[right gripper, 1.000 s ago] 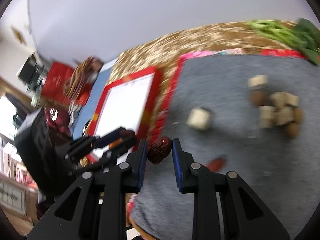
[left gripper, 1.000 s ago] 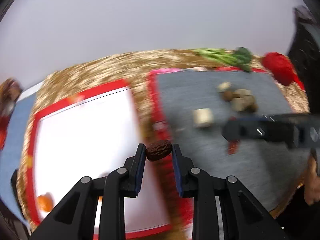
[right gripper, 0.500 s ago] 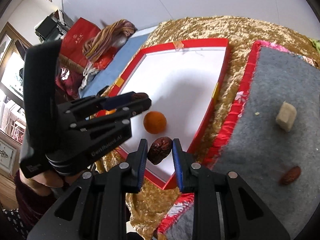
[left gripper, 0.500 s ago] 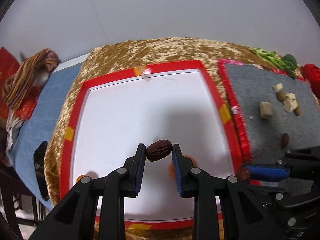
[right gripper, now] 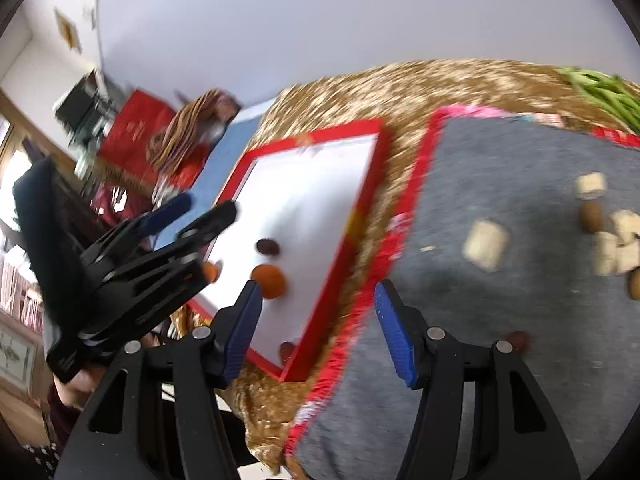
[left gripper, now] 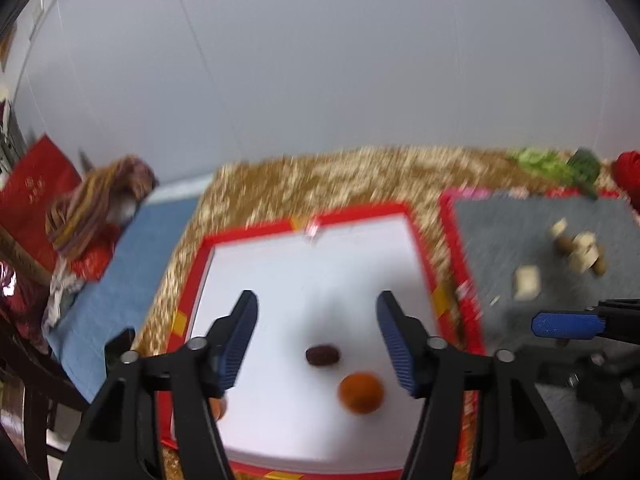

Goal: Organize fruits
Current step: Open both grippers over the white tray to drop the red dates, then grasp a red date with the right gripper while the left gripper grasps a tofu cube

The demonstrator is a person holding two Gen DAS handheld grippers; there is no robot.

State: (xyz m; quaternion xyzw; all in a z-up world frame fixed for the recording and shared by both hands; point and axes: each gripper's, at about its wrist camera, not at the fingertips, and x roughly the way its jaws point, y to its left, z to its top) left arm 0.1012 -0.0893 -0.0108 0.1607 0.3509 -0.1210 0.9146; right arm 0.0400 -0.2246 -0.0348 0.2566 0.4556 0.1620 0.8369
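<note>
The left gripper (left gripper: 316, 334) is held above the white tray (left gripper: 280, 280), its jaws spread wide with nothing between them. A dark date (left gripper: 322, 355) lies on the tray floor between the blue pads, touching neither, and an orange fruit (left gripper: 361, 393) sits just beside it toward the near edge. A second orange fruit (left gripper: 219, 408) is partly hidden behind the left finger, close to the tray's left rim. Most of the white floor beyond the date is bare as far as the far red rim. The right gripper (right gripper: 316, 326) is likewise released and empty, poised over the strip of gold cloth (right gripper: 400, 92) that separates the tray's right rim from the grey mat (right gripper: 500, 320). In the right wrist view another dark date (right gripper: 286, 349) is seen in the tray's near corner, against the red rim, while the first date (right gripper: 267, 246) and the orange fruit (right gripper: 269, 276) lie further in. On the mat a pale cube (right gripper: 485, 245) stands alone, well apart from a cluster of cubes and brown nuts (right gripper: 612, 236) near the right edge; a reddish date (right gripper: 517, 339) rests on the mat just behind the right finger. The middle of the mat is open. Green vegetables (right gripper: 604, 90) lie past the mat's far edge. Both views are blurred.
</note>
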